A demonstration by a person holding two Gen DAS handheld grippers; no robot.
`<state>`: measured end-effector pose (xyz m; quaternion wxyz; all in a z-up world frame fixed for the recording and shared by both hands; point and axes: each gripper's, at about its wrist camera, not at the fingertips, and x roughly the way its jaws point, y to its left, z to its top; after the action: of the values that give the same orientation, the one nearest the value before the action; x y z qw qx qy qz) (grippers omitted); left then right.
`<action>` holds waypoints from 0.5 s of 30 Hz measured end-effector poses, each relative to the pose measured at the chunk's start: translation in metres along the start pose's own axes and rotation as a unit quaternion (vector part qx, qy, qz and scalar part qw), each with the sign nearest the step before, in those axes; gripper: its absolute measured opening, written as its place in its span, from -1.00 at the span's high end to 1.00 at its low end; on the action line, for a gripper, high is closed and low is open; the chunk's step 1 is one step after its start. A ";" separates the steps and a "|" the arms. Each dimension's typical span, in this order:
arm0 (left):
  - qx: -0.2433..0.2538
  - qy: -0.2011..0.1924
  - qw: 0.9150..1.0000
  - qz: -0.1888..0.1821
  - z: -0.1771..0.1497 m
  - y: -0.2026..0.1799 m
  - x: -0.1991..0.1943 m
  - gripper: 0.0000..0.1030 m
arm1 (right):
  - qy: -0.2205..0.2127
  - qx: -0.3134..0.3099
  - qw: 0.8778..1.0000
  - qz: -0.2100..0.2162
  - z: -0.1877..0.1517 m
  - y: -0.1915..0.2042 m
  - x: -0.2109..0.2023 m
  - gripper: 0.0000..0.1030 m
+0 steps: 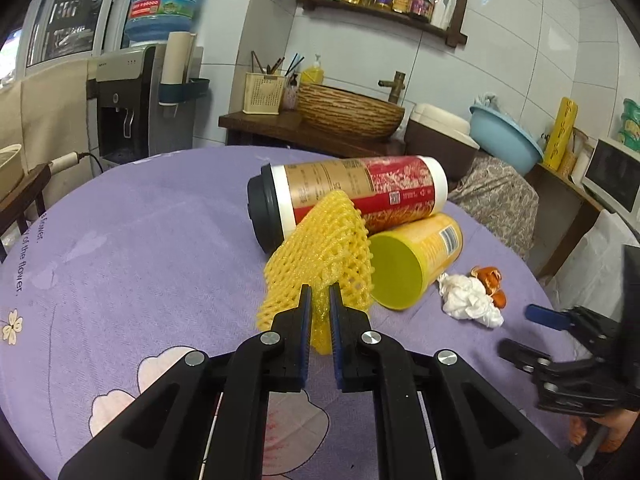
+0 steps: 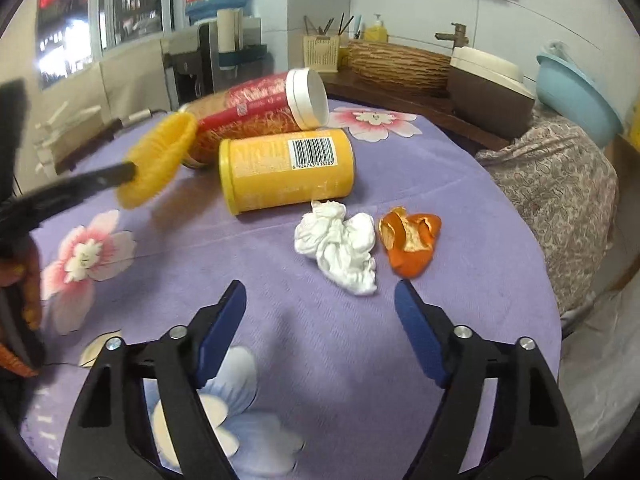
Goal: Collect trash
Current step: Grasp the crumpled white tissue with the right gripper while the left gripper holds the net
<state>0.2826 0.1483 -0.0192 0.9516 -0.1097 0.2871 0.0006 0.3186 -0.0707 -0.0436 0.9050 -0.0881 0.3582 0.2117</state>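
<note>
My left gripper (image 1: 320, 290) is shut on a yellow foam fruit net (image 1: 324, 248), holding it slightly above the purple tablecloth (image 1: 140, 220). Behind the net lie a red and brown canister (image 1: 360, 192) with a black lid and a yellow can (image 1: 416, 264), both on their sides. A crumpled white tissue (image 2: 340, 248) and an orange peel (image 2: 412, 240) rest side by side in front of the yellow can (image 2: 288, 168). My right gripper (image 2: 320, 286) stands open just short of the tissue, with nothing between its fingers. The right wrist view shows the net (image 2: 160, 160) at the left.
The round table's edge (image 2: 552, 300) curves close behind the peel. Beyond it stand a cloth-covered stool (image 2: 560, 192), a blue basin (image 2: 572, 92), a wooden counter with a wicker sink (image 1: 348, 110) and a water dispenser (image 1: 124, 100). A person's hand (image 2: 28, 280) shows at the left.
</note>
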 end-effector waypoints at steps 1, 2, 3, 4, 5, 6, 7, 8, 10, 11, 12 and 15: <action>-0.001 -0.003 1.000 -0.001 0.000 0.000 -0.001 0.82 | 0.006 -0.004 1.000 -0.005 0.003 0.000 0.007 -0.35; 0.001 -0.005 1.000 -0.002 0.000 -0.001 -0.001 0.82 | 0.012 -0.008 1.000 -0.010 0.006 0.000 0.014 -0.31; 0.004 -0.006 1.000 -0.003 0.000 -0.002 0.000 0.82 | 0.017 -0.014 1.000 -0.016 0.008 0.001 0.020 -0.30; 0.006 -0.006 1.000 -0.004 -0.001 -0.003 0.000 0.82 | 0.020 -0.021 0.999 -0.023 0.010 0.002 0.025 -0.26; 0.008 -0.006 1.000 -0.005 -0.001 -0.005 0.000 0.82 | 0.022 -0.029 0.999 -0.031 0.011 0.003 0.029 -0.24; 0.011 -0.006 1.000 -0.005 -0.001 -0.007 0.000 0.82 | 0.022 -0.046 0.998 -0.045 0.013 0.006 0.034 -0.24; 0.014 -0.007 1.000 -0.006 -0.002 -0.008 0.000 0.82 | 0.024 -0.059 0.996 -0.057 0.014 0.009 0.037 -0.24; 0.015 -0.007 1.000 -0.006 -0.002 -0.009 0.000 0.82 | 0.026 -0.069 0.995 -0.068 0.015 0.011 0.041 -0.23; 0.018 -0.011 1.000 -0.007 -0.003 -0.011 -0.001 0.82 | 0.036 -0.085 0.992 -0.084 0.014 0.013 0.051 -0.04; 0.020 -0.012 1.000 -0.008 -0.003 -0.012 -0.002 0.82 | 0.032 -0.083 0.993 -0.075 0.014 0.012 0.053 0.05; 0.022 -0.012 1.000 -0.008 -0.003 -0.013 -0.002 0.82 | 0.035 -0.081 0.993 -0.073 0.015 0.011 0.054 0.11; 0.021 -0.011 1.000 -0.011 -0.004 -0.010 -0.002 0.82 | 0.036 -0.077 0.994 -0.073 0.016 0.009 0.054 0.59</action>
<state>0.2799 0.1381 -0.0191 0.9569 -0.0926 0.2750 -0.0150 0.3599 -0.0398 -0.0690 0.8951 -0.1911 0.3658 0.1688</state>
